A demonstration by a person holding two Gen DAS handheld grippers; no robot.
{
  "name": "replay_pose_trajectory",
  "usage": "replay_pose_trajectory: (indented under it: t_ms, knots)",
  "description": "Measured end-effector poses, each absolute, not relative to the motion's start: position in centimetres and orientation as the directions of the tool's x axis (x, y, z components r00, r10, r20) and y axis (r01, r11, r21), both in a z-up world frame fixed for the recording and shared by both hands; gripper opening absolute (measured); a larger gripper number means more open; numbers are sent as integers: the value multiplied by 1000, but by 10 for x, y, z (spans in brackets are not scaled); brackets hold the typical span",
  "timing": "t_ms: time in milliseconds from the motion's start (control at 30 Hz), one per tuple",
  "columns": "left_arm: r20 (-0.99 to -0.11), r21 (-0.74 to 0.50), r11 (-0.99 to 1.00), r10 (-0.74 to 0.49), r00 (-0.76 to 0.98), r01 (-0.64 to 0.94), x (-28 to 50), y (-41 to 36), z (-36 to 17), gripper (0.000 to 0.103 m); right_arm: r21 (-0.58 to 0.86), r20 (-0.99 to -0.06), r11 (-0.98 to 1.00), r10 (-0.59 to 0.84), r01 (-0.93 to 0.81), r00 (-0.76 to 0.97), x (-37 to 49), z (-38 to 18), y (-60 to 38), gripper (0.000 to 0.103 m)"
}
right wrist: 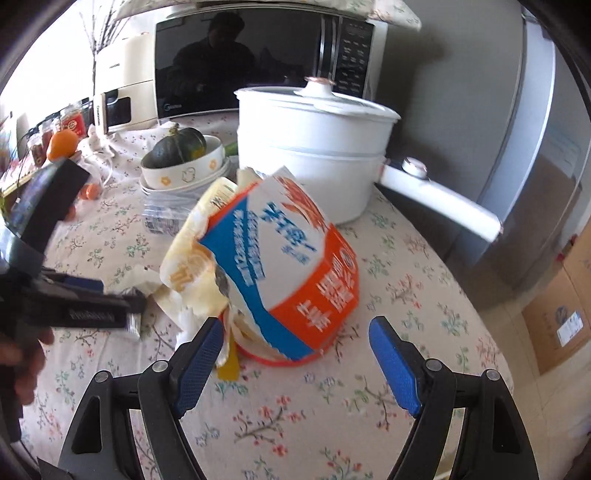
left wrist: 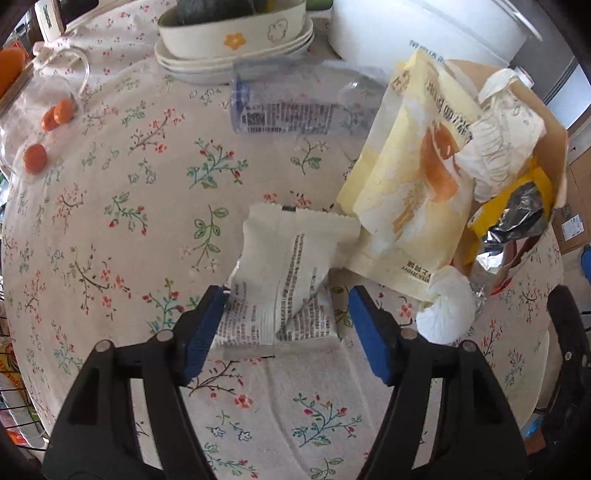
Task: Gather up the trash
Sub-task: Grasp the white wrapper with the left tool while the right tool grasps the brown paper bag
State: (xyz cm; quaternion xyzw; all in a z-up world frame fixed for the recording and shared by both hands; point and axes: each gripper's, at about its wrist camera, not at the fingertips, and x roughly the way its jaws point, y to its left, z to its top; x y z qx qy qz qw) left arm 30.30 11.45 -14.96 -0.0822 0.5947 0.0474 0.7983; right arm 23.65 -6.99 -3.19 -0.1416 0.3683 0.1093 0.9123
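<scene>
Both grippers stand with jaws apart over the floral-clothed worktop (left wrist: 122, 206). Our left gripper (left wrist: 286, 314) straddles a crumpled white snack wrapper (left wrist: 284, 266) printed with dark text; the left blue pad touches the wrapper's edge while the right pad stands clear of it, so nothing is clamped. The wrapper lies flat on the cloth, its far corner tucked against a pale yellow bag (left wrist: 410, 192) with an orange picture on it. That bag spills from the mouth of a torn carton (left wrist: 546, 155) lying on its side, brown inside, along with crumpled white paper (left wrist: 498, 147) and a piece of silver foil (left wrist: 524, 214). A balled white tissue (left wrist: 447, 314) sits just beside the carton's lower edge, near our right pad.

Our right gripper (right wrist: 295, 328) faces the same carton (right wrist: 291, 266) from the other side, where we see its red, white and blue print; the left pad is just beside the torn rim, the right pad well apart from it. The left gripper (right wrist: 92, 299) appears at that view's left edge.

Behind the trash lies a clear plastic bottle (left wrist: 295, 103) on its side, then stacked plates with a flowered bowl (left wrist: 236, 33), and a white pot (right wrist: 314, 147) with a long handle. Small orange fruits (left wrist: 55, 114) rest at the far left
</scene>
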Motion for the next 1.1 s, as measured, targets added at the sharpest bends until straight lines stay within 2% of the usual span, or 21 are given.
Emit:
replay_pose_trajectory:
  t_ms: [133,200,367,400,433,500,533,633,833,967,1100]
  knots:
    - [-951,-137,956,-53,304,-260,303,135,-152,70,-229,-666,913,107,-339,738,250,-35,-50,83]
    - [-950,-145,954,-60,307,-263,302,139,-154,60,-251,-659,897,116,-363,743,256,-40,-38,82]
    - [-945,-152,954,-65,321,-257,296,142,-147,50,-386,-628,860,21,-334,778,268,-54,-17,80]
    - [-944,-160,952,-71,323,-260,297,145,-145,48,-381,-627,864,20,-329,779,270,-53,-20,75]
    - [-943,-173,948,-81,323,-266,296,148,-144,47,-355,-633,876,31,-326,774,272,-50,-25,58]
    - [-941,-198,942,-106,321,-270,295,153,-142,46,-278,-654,909,58,-311,755,277,-42,-40,47]
    - [-939,-200,943,-107,326,-266,295,155,-140,45,-251,-657,918,71,-307,751,277,-39,-47,37]
    - [-929,-215,939,-113,352,-267,292,163,-129,44,-147,-677,950,108,-277,728,280,-30,-74,23]
    - [-907,-263,928,-145,395,-263,281,174,-111,42,15,-685,970,187,-243,704,274,-10,-119,11]
    - [-895,-278,931,-161,416,-237,271,172,-104,42,99,-722,950,273,-296,635,269,-14,-129,11]
    - [-883,-305,925,-186,432,-225,262,170,-97,42,86,-731,963,236,-257,640,263,-15,-139,11]
